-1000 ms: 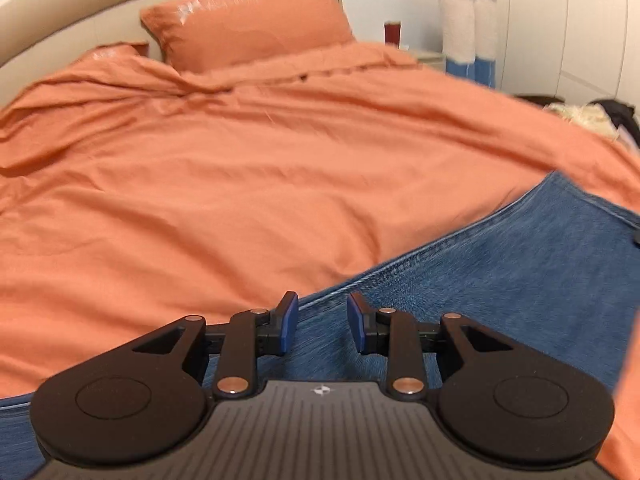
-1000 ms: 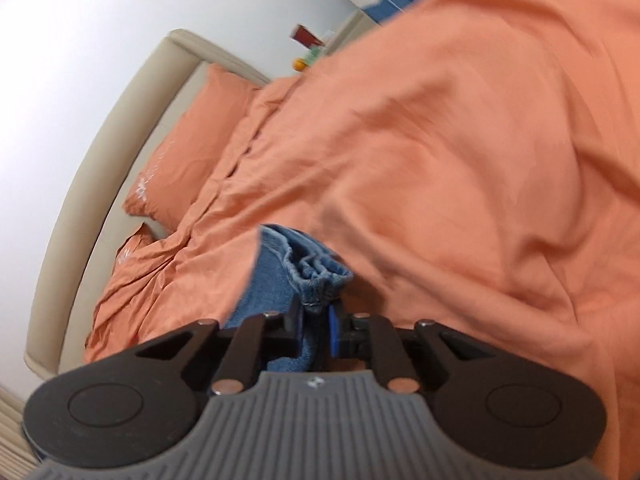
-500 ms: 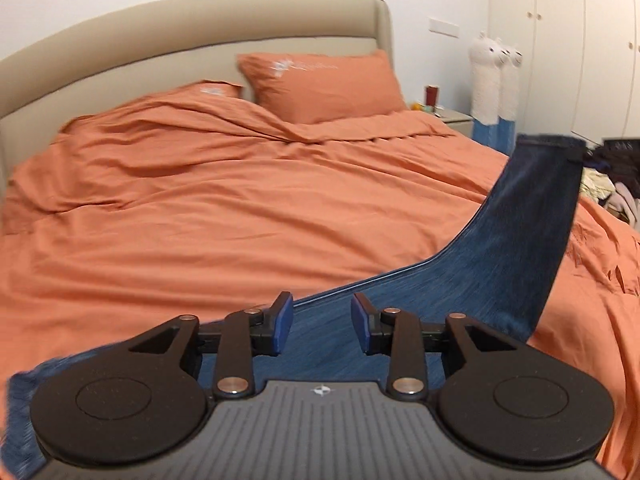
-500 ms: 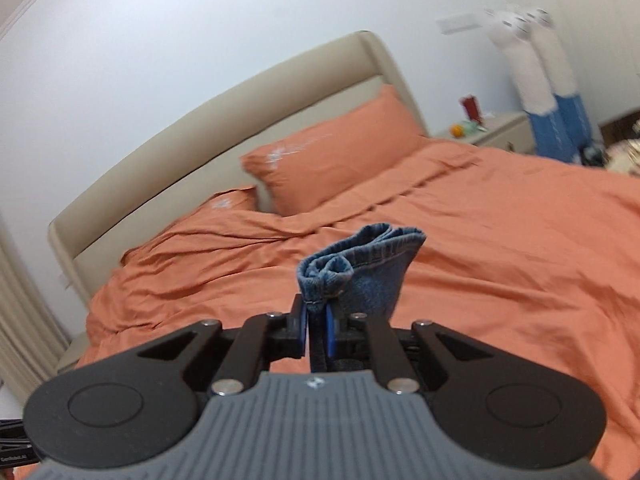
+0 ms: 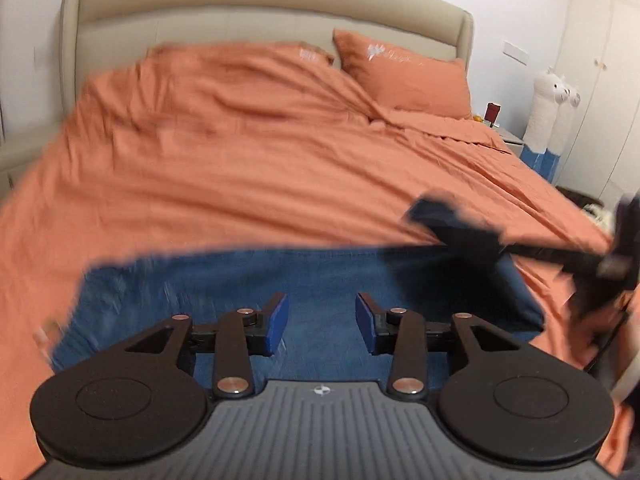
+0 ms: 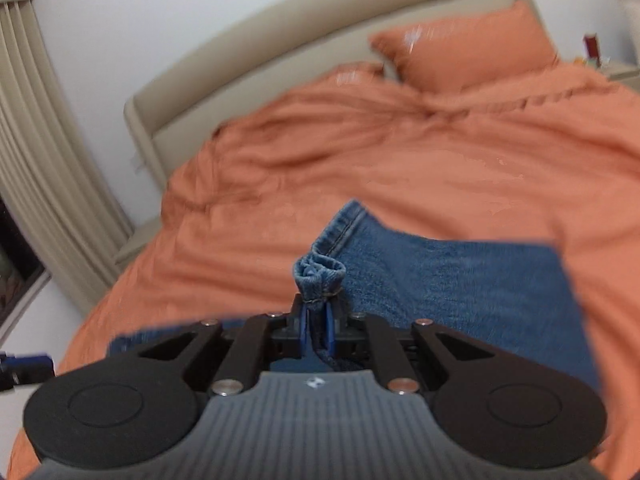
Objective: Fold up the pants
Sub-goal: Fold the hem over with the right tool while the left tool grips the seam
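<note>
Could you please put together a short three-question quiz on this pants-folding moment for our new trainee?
1. True or false: the left gripper is shut on the jeans.
2. What does the right gripper hold between its fingers? A) a pillow corner B) a bunched denim hem C) nothing
3. Fill in: the jeans lie on an ____ duvet.

Key
1. False: its fingers stand apart above the denim.
2. B: the bunched hem pokes out past the closed fingers.
3. Orange.
</note>
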Demonstrator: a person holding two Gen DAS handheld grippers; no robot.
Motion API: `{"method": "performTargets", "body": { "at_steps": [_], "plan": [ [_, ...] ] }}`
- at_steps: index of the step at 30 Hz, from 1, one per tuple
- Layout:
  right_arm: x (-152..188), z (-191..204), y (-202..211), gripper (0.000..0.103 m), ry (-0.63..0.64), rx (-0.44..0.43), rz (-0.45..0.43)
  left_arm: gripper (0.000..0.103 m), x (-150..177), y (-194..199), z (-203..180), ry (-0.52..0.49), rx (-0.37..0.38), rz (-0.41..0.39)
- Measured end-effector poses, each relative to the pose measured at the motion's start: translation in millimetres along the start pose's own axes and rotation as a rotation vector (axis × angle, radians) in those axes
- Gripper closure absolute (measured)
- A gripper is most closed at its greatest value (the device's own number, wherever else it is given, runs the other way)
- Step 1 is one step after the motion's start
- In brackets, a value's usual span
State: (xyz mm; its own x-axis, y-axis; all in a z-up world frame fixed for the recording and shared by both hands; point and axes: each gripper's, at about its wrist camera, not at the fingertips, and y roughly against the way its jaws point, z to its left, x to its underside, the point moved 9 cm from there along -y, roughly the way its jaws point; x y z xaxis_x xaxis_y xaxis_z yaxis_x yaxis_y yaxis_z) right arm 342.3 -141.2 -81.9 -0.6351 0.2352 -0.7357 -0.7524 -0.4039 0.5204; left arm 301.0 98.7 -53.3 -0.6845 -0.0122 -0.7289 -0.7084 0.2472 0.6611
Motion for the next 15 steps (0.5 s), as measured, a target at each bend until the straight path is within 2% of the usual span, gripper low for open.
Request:
{"method": "performTargets", "body": {
  "at_steps": [3, 5, 6, 7, 9, 11, 15],
  "plan": [
    [66.3, 9.3, -37.7, 0.098, 0.064, 0.031, 0.135, 0.055, 31.2, -23.3, 15.4, 0.123, 0.083, 0.047],
    [96.5, 6.6, -50.6, 0.097, 0.110, 0.058, 0.185, 0.050, 46.8, -40.9, 18.3, 0.191, 0.125, 0.069],
    [104.3, 7.2, -57.6, 0.092, 0.121, 0.065, 0.205, 0.048, 51.7, -49.6, 19.9, 0.218, 0.146, 0.075],
    [111.1, 6.2, -59.9, 0.090, 0.125, 0.063, 0.222, 0.046, 56.1, -56.9, 20.1, 0.243, 0.169, 0.077],
    [114.8, 6.3, -60.4, 0.076, 0.137, 0.051, 0.233, 0.043, 60.4, -75.7, 15.0, 0.300, 0.218, 0.094],
    [119.4, 9.6, -56.4, 0.066, 0.143, 0.014, 0.258, 0.039, 61.1, -92.9, 8.8, 0.346, 0.263, 0.105],
    [116.1, 14.7, -48.6, 0.065, 0.191, -0.012, 0.320, 0.031, 51.7, -128.9, -14.3, 0.357, 0.321, 0.106]
  ]
}}
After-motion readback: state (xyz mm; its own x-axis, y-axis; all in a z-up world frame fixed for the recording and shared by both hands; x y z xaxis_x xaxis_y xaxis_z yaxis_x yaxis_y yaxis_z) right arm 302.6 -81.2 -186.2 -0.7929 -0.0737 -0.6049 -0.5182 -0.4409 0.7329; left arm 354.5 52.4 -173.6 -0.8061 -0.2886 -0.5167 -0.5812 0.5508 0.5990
